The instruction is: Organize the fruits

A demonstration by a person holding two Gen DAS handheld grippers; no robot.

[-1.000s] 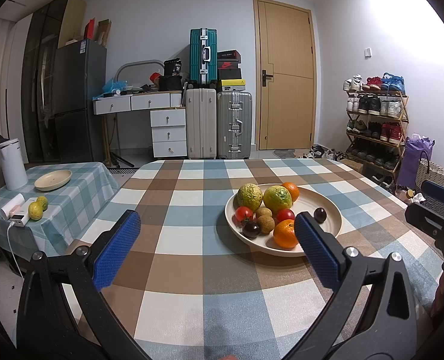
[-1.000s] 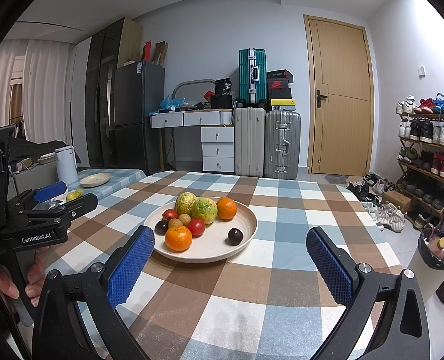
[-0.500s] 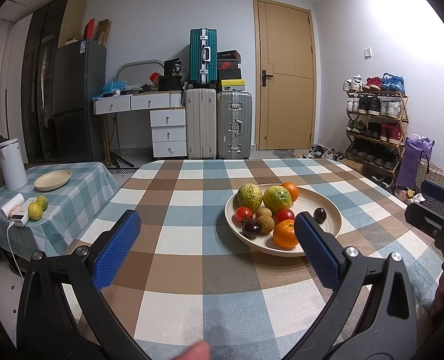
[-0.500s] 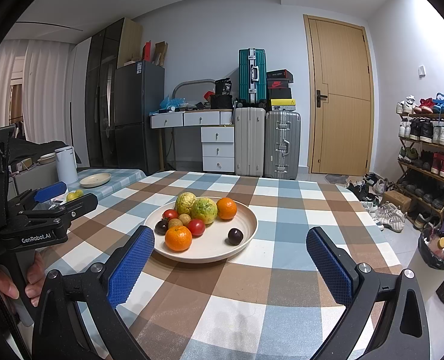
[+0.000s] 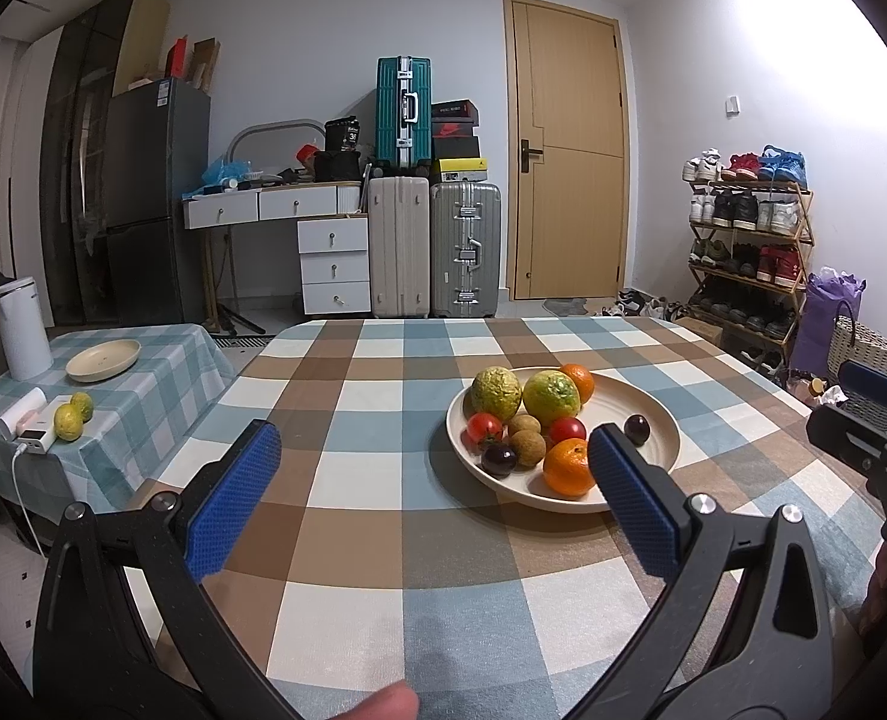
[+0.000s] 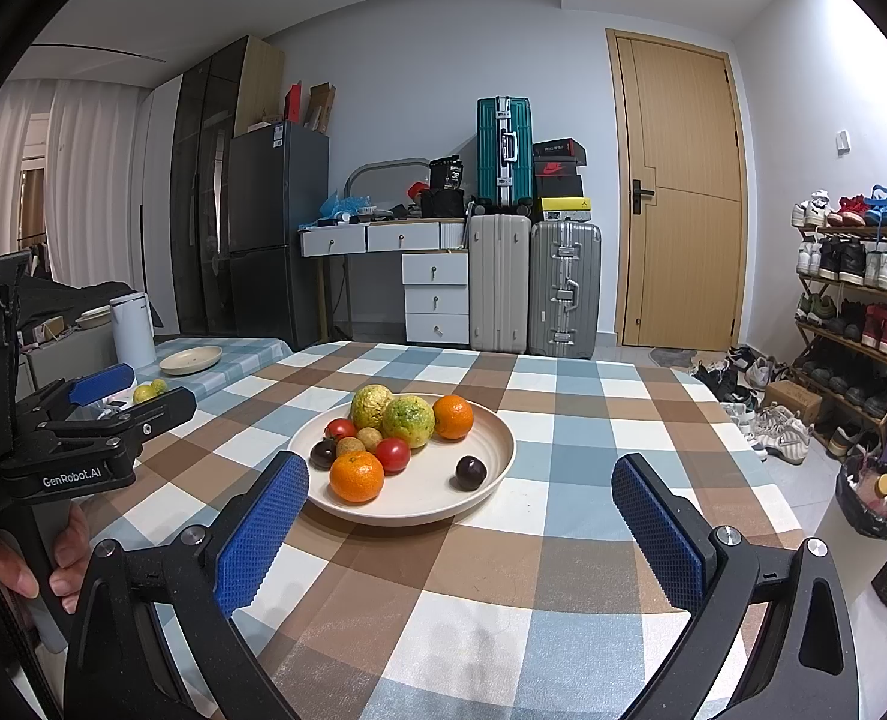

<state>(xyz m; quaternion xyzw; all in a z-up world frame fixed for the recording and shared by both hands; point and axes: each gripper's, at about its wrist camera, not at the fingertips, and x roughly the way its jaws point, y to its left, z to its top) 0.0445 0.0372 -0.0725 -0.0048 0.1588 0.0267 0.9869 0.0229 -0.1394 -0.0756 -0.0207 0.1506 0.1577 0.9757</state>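
A cream plate (image 5: 659, 420) (image 6: 497, 438) on the checked table holds two oranges (image 5: 568, 468) (image 6: 357, 475), two yellow-green fruits (image 5: 551, 397) (image 6: 408, 421), red tomatoes (image 5: 484, 427), brown round fruits and dark plums (image 6: 471, 473). My left gripper (image 5: 437, 468) hovers open above the table, left of and nearer than the plate, nothing between its blue pads (image 5: 233, 510). My right gripper (image 6: 461, 510) also stands open just in front of the plate, empty. The left gripper (image 6: 104, 402) shows at the left edge of the right wrist view, held by a hand (image 6: 53, 558).
A low side table (image 5: 161, 360) at the left carries an empty cream plate (image 5: 103, 360), two yellow-green fruits (image 5: 74, 417), a white kettle (image 5: 20, 327) and a charger. Suitcases (image 5: 431, 246), drawers and a door stand behind; a shoe rack (image 5: 749, 246) and bins are at the right.
A fingertip has come up at the bottom edge of the left wrist view. Both grippers and the fruit have not moved.
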